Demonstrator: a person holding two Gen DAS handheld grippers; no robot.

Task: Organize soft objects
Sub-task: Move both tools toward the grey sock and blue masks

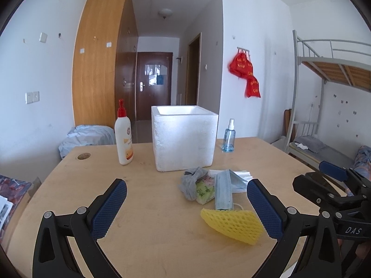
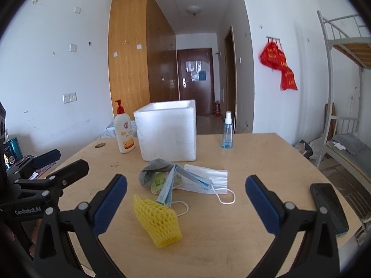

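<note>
A white foam box (image 1: 184,136) (image 2: 168,131) stands open-topped at the middle of the wooden table (image 1: 143,208). In front of it lies a pile: a grey sock (image 1: 191,181) (image 2: 151,170), a green packet (image 1: 204,191) (image 2: 158,180), blue face masks (image 1: 223,191) (image 2: 201,178) and a yellow foam net (image 1: 234,223) (image 2: 158,220). My left gripper (image 1: 186,206) is open above the near table, left of the net. My right gripper (image 2: 185,205) is open above the net and masks; it also shows in the left wrist view (image 1: 334,178).
A white lotion bottle with a red pump (image 1: 124,136) (image 2: 124,131) stands left of the box. A blue spray bottle (image 1: 228,136) (image 2: 226,131) stands to its right. A black phone (image 2: 329,208) lies near the table's right edge. A bunk bed (image 1: 324,69) is at the right.
</note>
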